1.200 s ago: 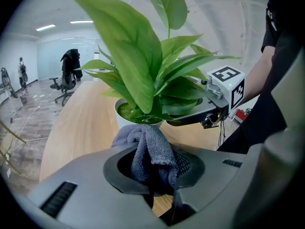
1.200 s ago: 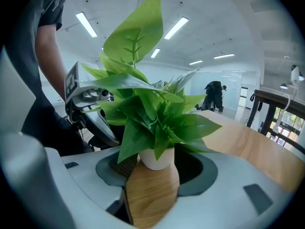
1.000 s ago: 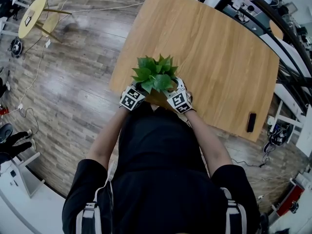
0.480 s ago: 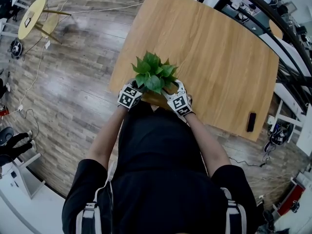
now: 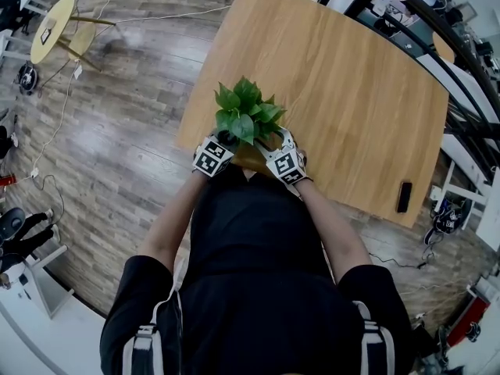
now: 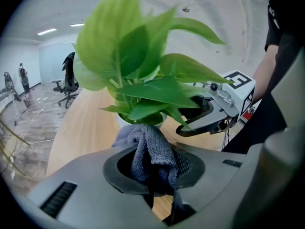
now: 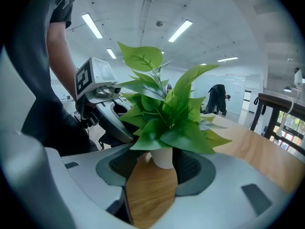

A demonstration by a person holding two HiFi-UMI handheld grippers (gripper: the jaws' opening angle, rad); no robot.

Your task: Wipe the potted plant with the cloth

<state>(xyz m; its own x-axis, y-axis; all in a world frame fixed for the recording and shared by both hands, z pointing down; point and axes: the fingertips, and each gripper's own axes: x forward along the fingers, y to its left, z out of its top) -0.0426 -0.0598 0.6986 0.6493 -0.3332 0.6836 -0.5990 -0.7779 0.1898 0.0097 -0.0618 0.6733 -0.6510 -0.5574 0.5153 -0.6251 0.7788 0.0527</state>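
At the wooden table's [image 5: 351,92] near edge, the head view shows the potted plant [image 5: 247,116] shifted slightly away, so wiping seems under way; the left gripper view shows the left gripper [image 6: 152,168] pinching the grey cloth [image 6: 150,149] at the pot; the right gripper view shows the right gripper [image 7: 157,168] spread wide, straddling the white pot [image 7: 163,157].

The person wears a black short-sleeved shirt [image 5: 258,241] and dark shoulder straps [image 5: 376,354] with grey buckles [image 5: 145,334]. The left gripper [image 6: 153,162] and right gripper [image 7: 153,168] are pale grey. Their fingers [image 7: 224,173] have dark textured pads [image 7: 193,167]. Behind the fingers sits a white cube [image 5: 212,159] with black square markers.
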